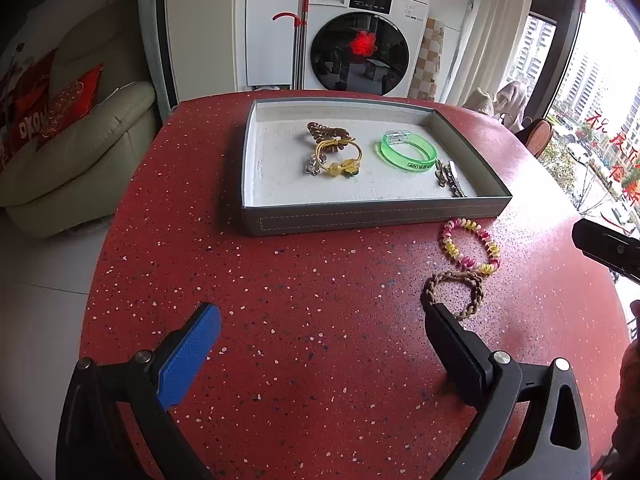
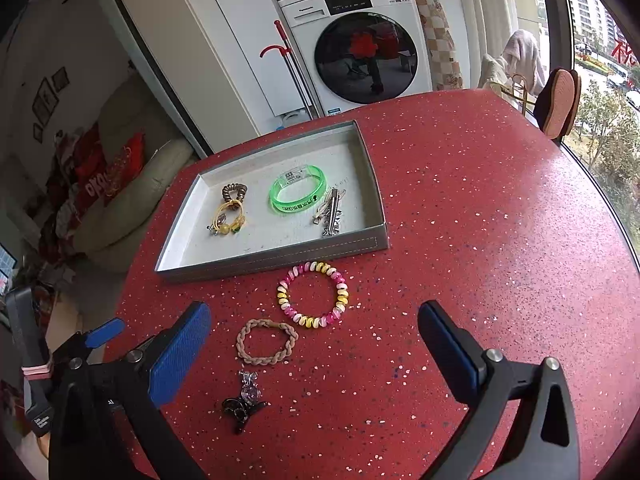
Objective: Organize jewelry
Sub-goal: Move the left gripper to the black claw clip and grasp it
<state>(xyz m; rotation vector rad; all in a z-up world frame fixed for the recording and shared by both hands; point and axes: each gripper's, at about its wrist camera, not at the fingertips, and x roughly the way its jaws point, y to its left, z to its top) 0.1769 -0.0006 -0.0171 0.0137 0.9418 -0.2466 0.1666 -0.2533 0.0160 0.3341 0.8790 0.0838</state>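
Laundry corner with a washing machine (image 2: pixel 362 54) behind, cream sofa (image 1: pixel 80 148) off to the side, red speckled desk (image 2: pixel 480 240) up front. Both sets of fingers spread wide, gripping nothing: right gripper (image 2: pixel 314 344) hanging just over the loose stuff, left gripper (image 1: pixel 320 344) low over bare desk with its right finger (image 1: pixel 456 352) overlapping the braided tan bracelet (image 2: pixel 267 341) in view, can't tell if touching. Further out: pink-and-yellow coil bracelet (image 2: pixel 313 295) lying right beside the braid, dark crystal charm (image 2: pixel 244 402) nearer in, all three well short of the grey tray (image 2: pixel 276 258). Already in there: green bangle (image 2: pixel 298 194), yellow beaded tie (image 2: pixel 228 218), brown coil tie (image 2: pixel 234 191), metal clips (image 2: pixel 330 212). Probably the snags: springy coil squirting out of a shallow pinch, braid dragged along with it because so close, charm too flat to catch cleanly, tray wall clipped and shoved on the way in.
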